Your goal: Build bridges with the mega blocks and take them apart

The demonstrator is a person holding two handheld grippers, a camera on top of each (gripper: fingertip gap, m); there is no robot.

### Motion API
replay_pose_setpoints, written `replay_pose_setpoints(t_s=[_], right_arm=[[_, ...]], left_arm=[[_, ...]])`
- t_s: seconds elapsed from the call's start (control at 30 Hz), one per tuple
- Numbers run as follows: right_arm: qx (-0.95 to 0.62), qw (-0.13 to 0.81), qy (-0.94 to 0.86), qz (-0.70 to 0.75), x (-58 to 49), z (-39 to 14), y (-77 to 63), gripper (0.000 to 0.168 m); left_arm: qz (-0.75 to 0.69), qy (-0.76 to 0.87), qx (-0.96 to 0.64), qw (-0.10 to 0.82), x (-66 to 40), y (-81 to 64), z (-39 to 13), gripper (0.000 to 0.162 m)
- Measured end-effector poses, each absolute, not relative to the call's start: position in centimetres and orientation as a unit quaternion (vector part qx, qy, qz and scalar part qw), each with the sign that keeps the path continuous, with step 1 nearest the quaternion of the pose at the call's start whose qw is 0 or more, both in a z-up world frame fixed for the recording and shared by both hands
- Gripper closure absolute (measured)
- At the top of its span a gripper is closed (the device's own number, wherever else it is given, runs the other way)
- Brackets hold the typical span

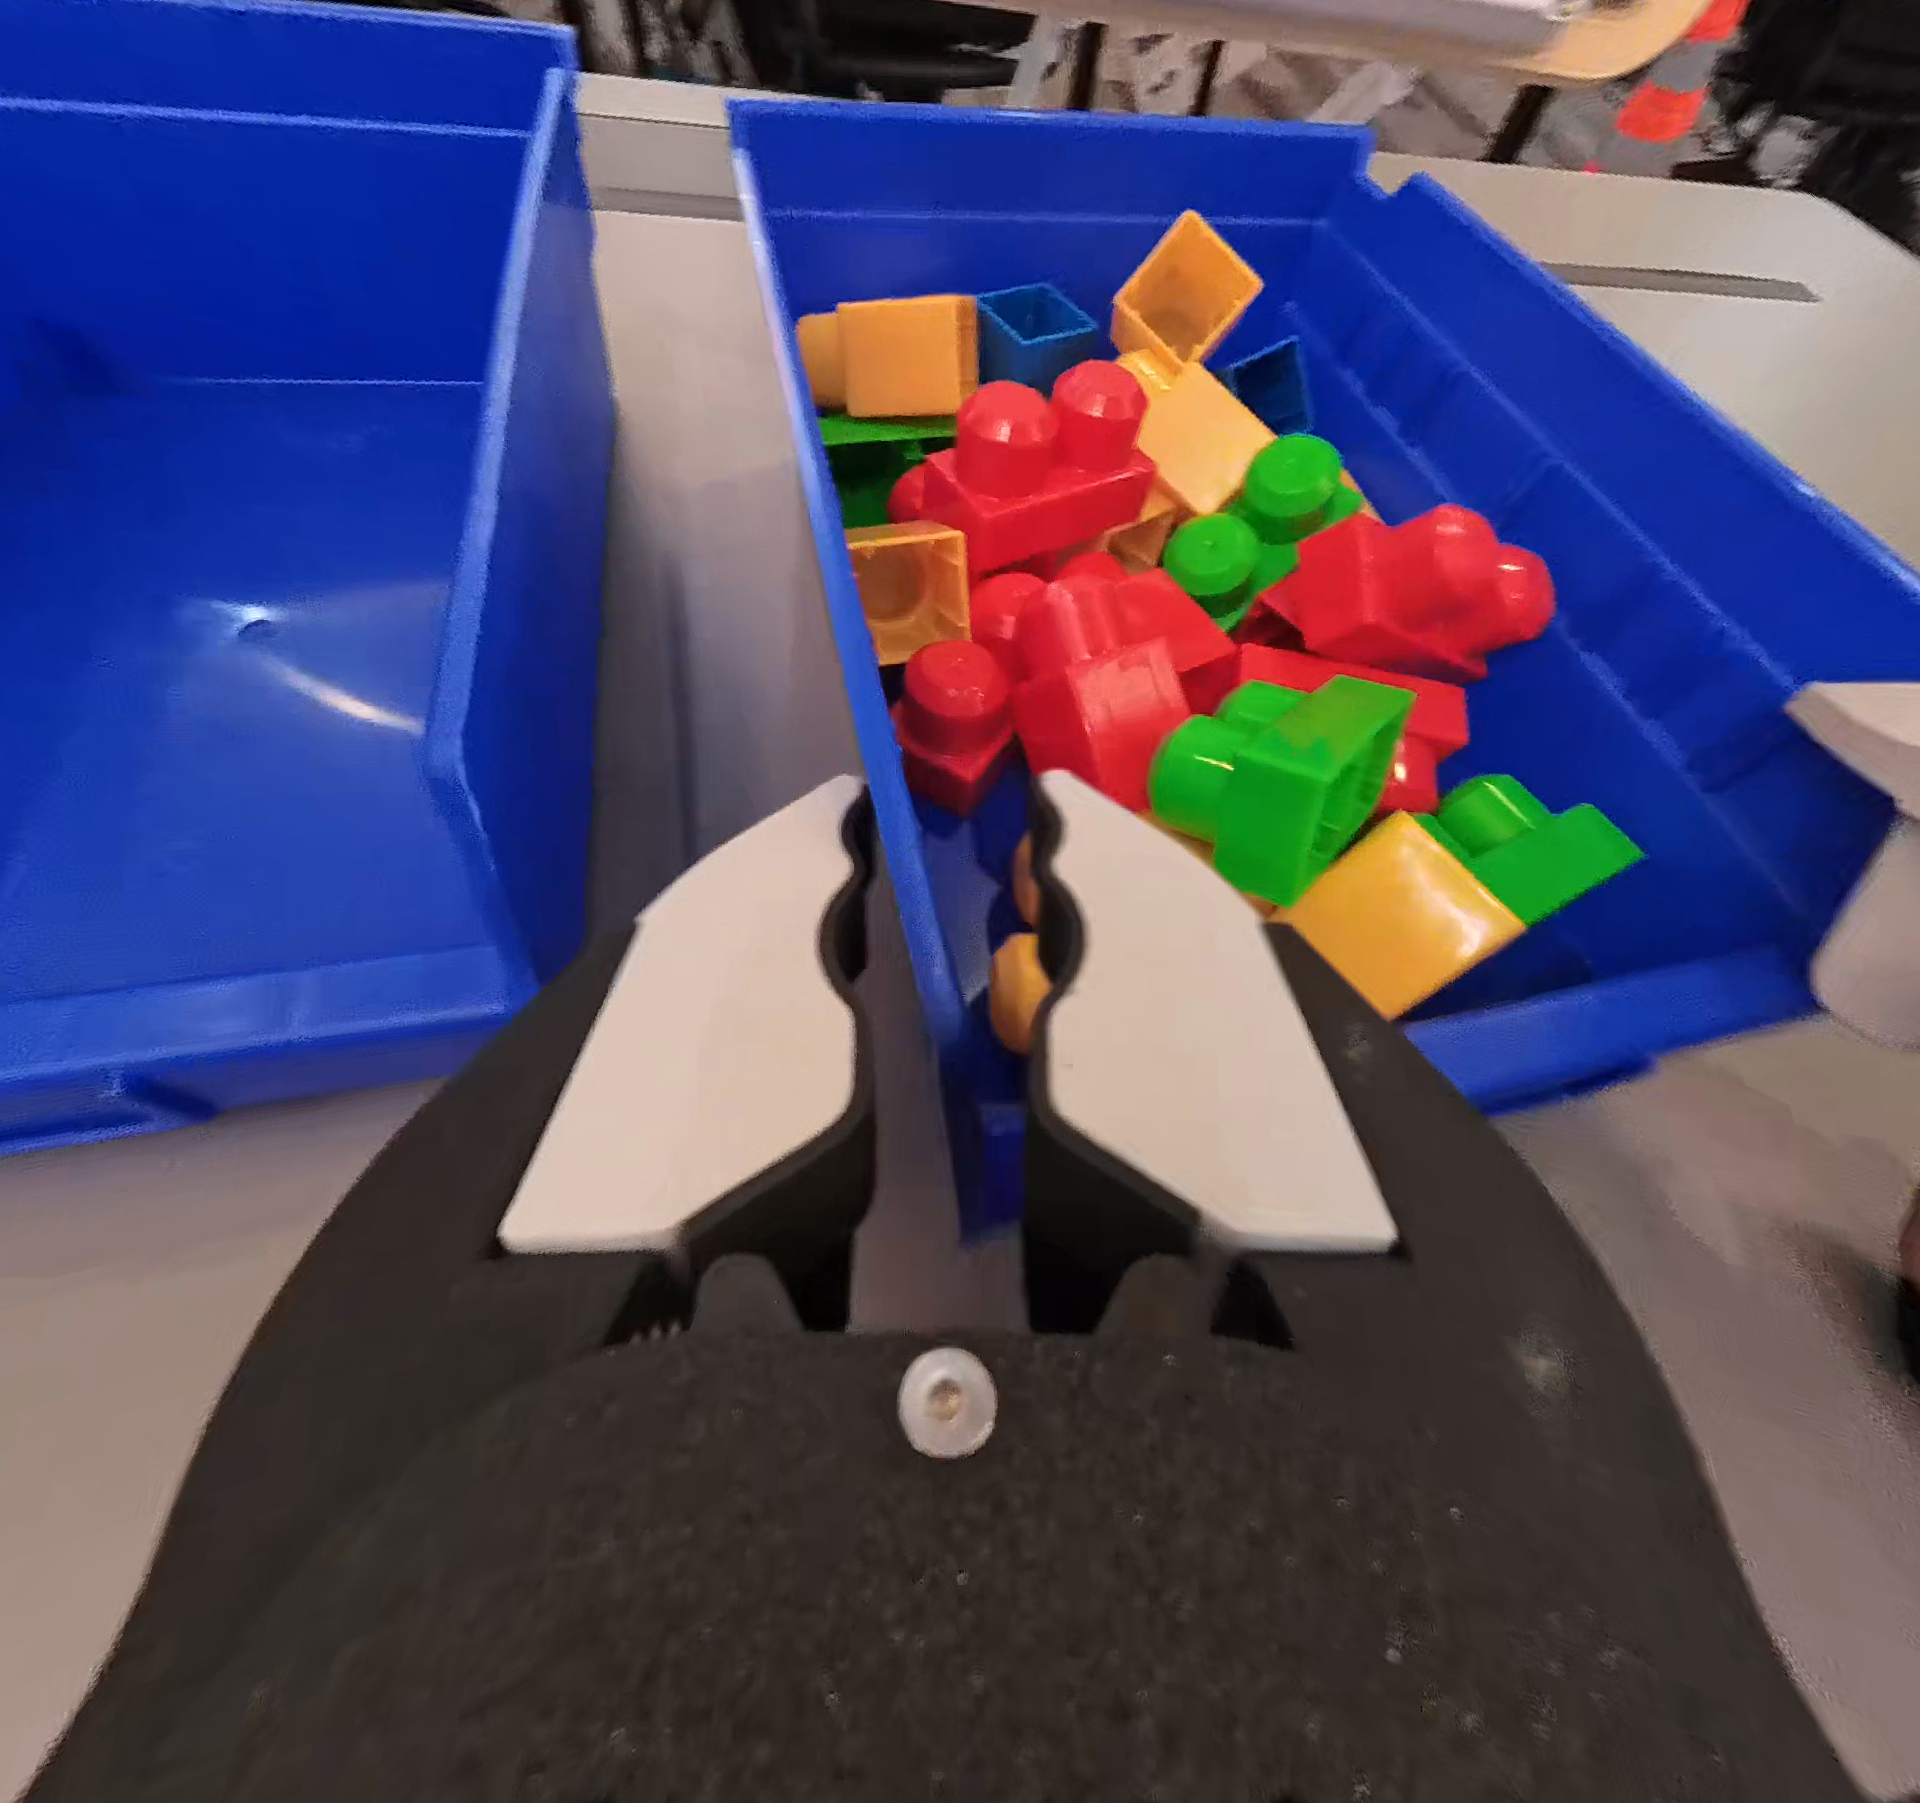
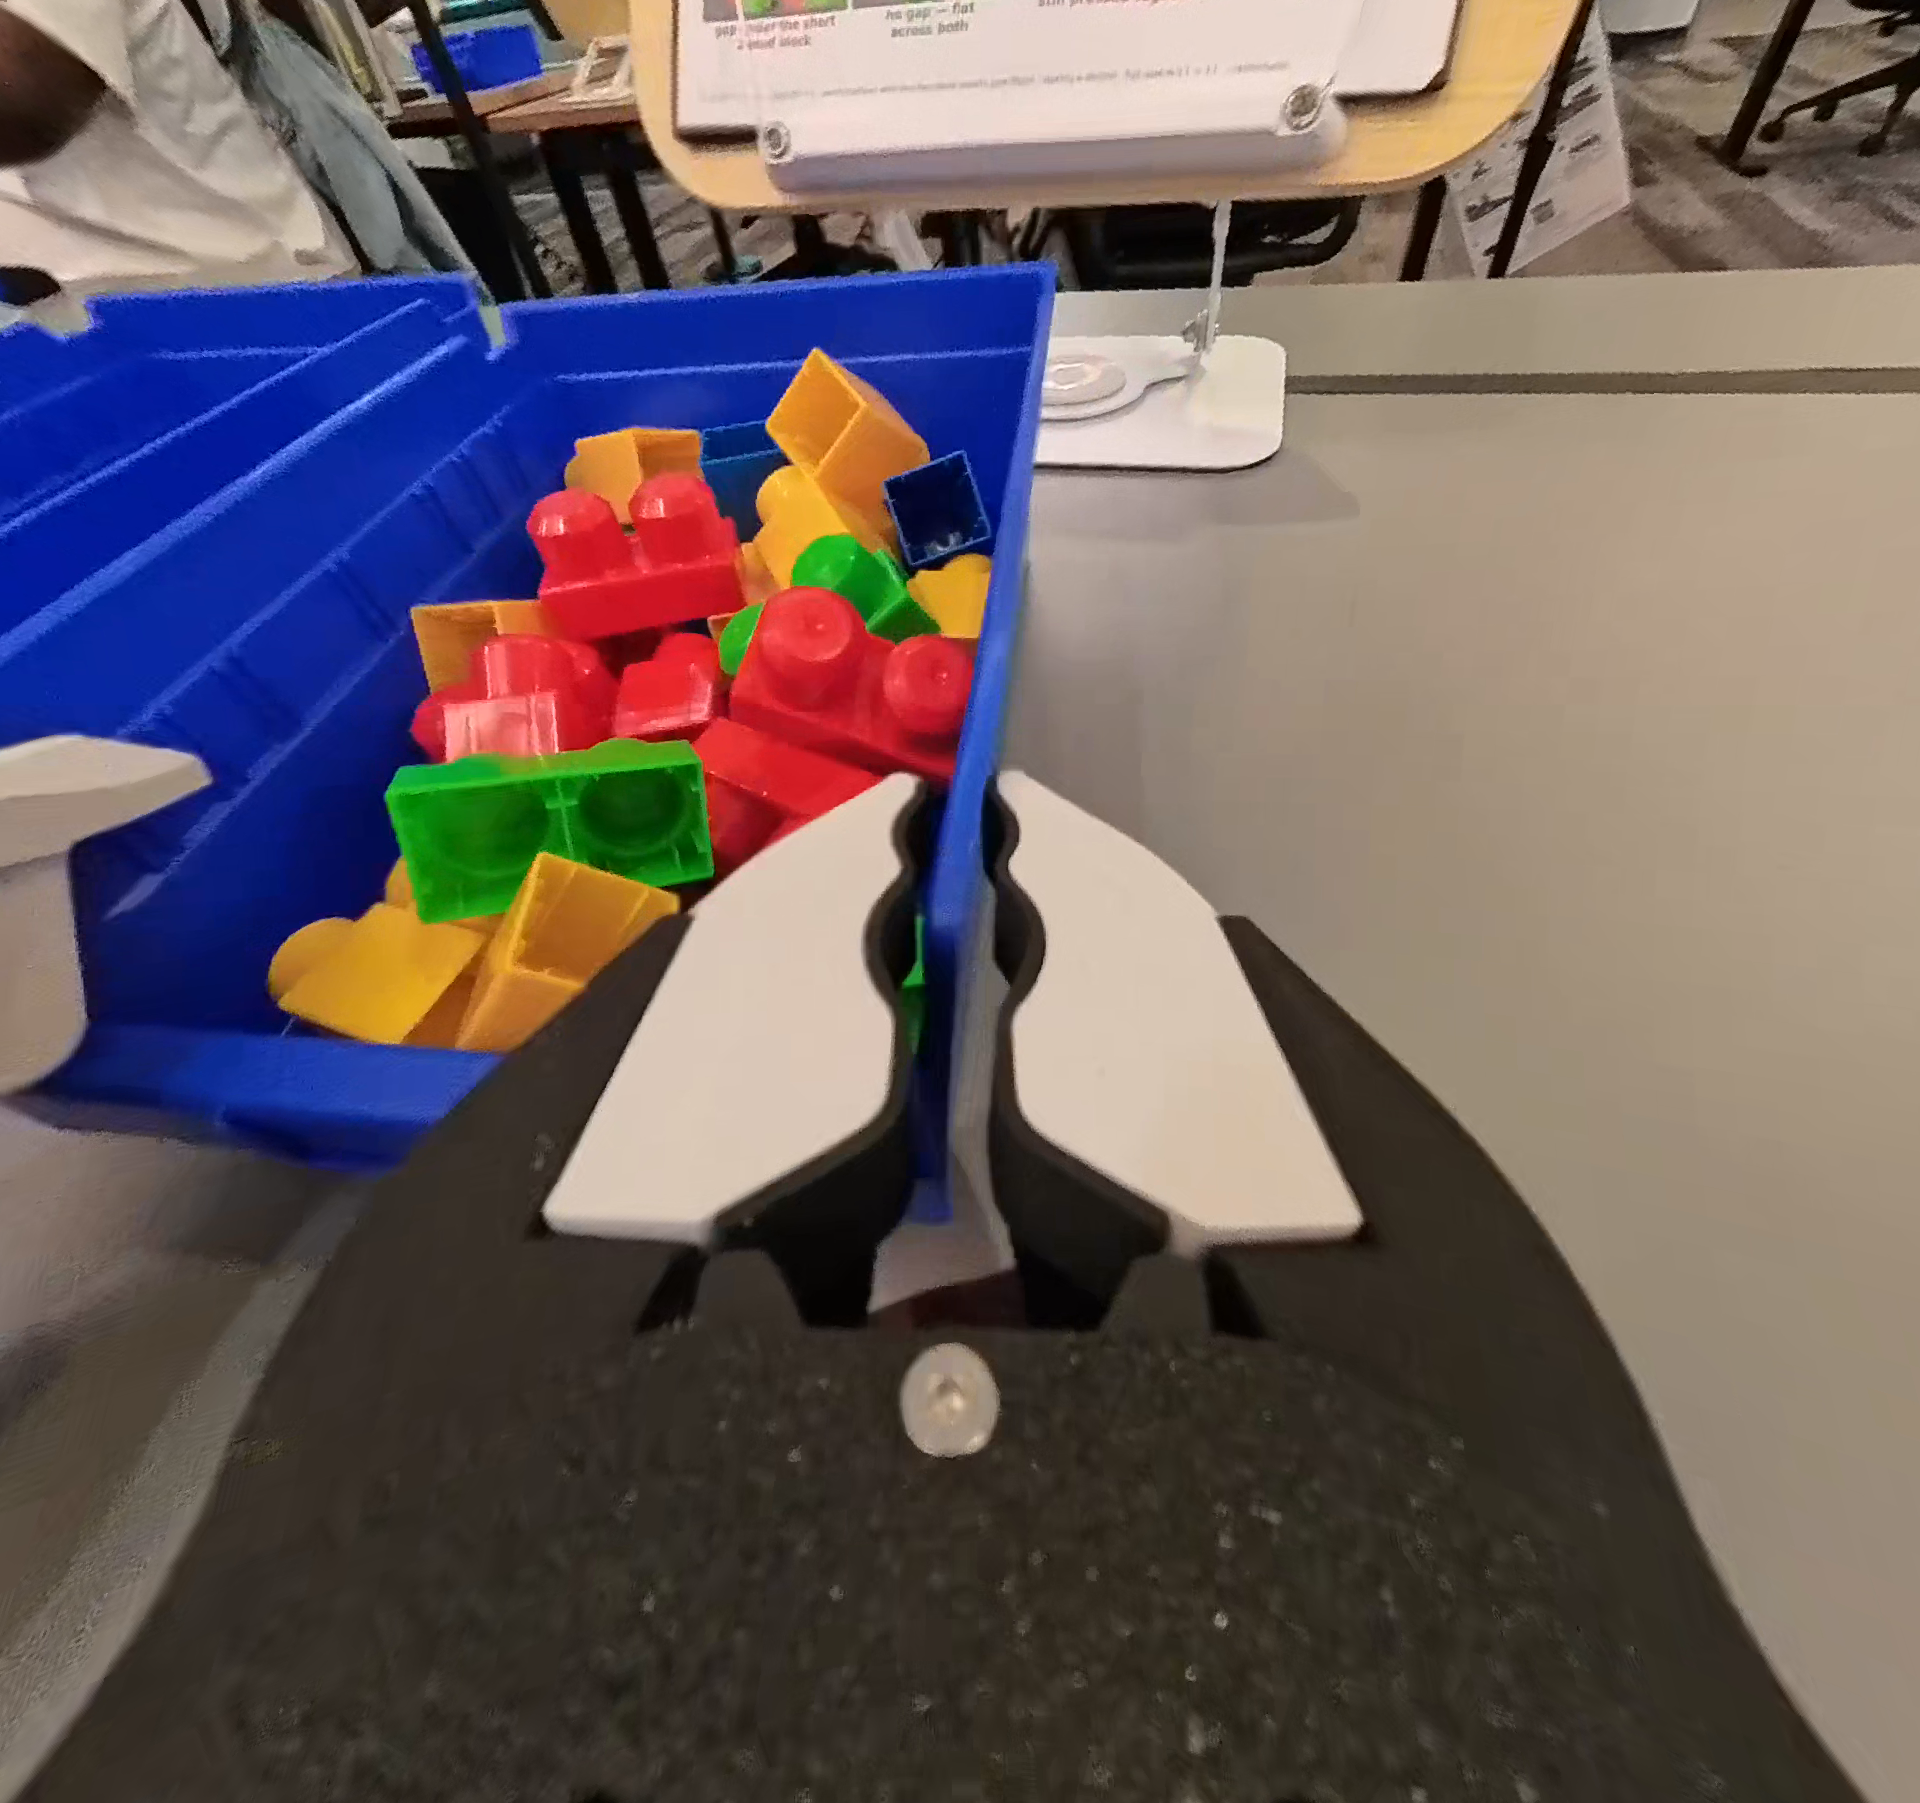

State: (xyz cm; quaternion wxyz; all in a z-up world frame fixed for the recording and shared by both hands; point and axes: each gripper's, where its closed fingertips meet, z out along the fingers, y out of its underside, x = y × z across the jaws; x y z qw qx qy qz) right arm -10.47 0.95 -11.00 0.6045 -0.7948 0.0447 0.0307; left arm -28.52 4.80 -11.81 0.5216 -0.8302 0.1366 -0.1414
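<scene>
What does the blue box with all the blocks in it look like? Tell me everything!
The blue bin is a glossy, hard-looking plastic box with an open top, ribbed side walls and a low front lip. It sits on a grey table, beside a second blue bin that looks empty. Red, green, yellow and blue blocks lie jumbled inside. The left gripper has its jaws around the left wall, and the right gripper has its jaws around the right wall.

Mega blocks point(image 1: 1143, 610): red, green, yellow and blue, loose and unassembled, heaped at mixed angles inside the blue bin point(image 1: 1039, 174), directly ahead of each tool.
</scene>
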Motion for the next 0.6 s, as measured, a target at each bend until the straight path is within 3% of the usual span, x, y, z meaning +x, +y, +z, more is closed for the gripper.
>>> replay_pose_setpoints(t_s=[0.07,0.13,0.3,0.43,0.5,0.6], right_arm=[[-0.796,0.603,0.026,0.053,-10.3,-10.7,-0.1,0.125],[-0.781,0.622,-0.002,0.057,-9.8,-9.9,-2.3,0.124],[-0.705,0.707,-0.046,0.033,-9.5,-7.3,-8.1,0.139],[-0.679,0.727,-0.102,0.006,-11.9,-6.3,-9.1,0.144],[-0.676,0.725,-0.131,-0.019,-12.8,-6.6,-9.1,0.144],[-0.672,0.725,-0.151,-0.027,-14.1,-7.2,-9.1,0.147]], left_arm=[[-0.16,0.143,-0.823,0.526,-29.1,3.8,-11.3,0.098],[-0.176,0.136,-0.792,0.569,-31.6,1.8,-9.2,0.11],[-0.071,0.045,-0.777,0.624,-46.4,2.3,-4.5,0.117],[-0.076,0.015,-0.85,0.521,-53.9,8.4,-8.2,0.104],[-0.087,0.014,-0.854,0.512,-55.1,10.9,-9.1,0.115],[-0.105,0.032,-0.876,0.469,-54.9,13.3,-12.1,0.111]])
